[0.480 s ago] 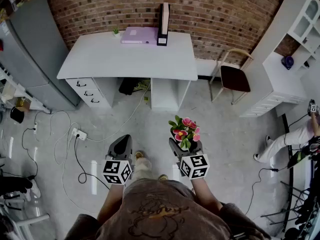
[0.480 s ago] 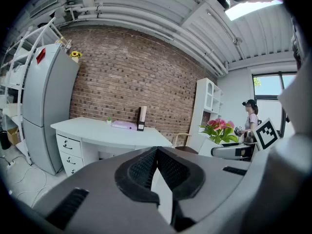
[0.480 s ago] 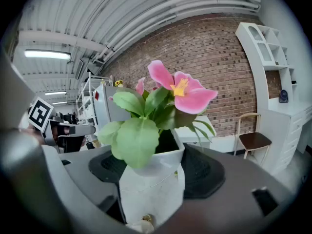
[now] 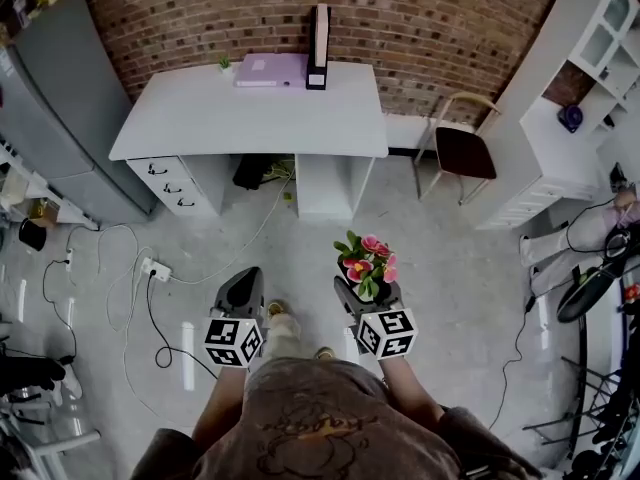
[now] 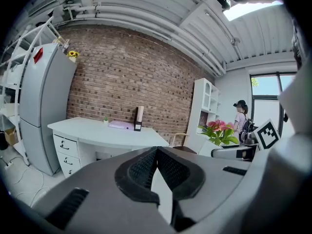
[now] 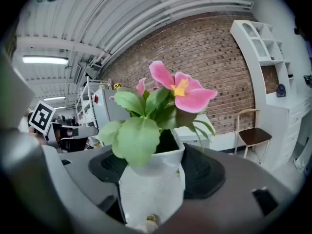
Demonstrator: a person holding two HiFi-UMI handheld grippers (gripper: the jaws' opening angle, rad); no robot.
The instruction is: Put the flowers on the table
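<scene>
The right gripper (image 6: 156, 172) holds a small white pot (image 6: 151, 191). Its two dark pads press on the pot's sides, one on each side. The pot stands upright between them. Pink flowers (image 6: 178, 87) with big green leaves grow out of the pot.

The left gripper (image 5: 157, 165) holds nothing. Its tips touch each other, so it is closed.

In the head view the person holds both grippers out in front of the body, over the gray floor (image 4: 300, 253). The left gripper is beside the right one, a little apart. The flowers are up in the air, above the floor, in the right gripper.

The white counter (image 4: 250, 118) is well ahead of the grippers, against a red brick wall (image 4: 430, 18). The flowers are not on it. At the back of the counter lies a purple folder (image 4: 270, 69). A tall black and white binder (image 4: 318, 46) stands just beside the folder. A tiny green plant (image 4: 225, 64) sits on the folder's other side.

A chair (image 4: 465, 153) with a dark seat stands to the right of the counter. A gray fridge (image 4: 60, 98) stands to the counter's left. A white power strip (image 4: 158, 268) and cables lie on the floor near the left gripper.
</scene>
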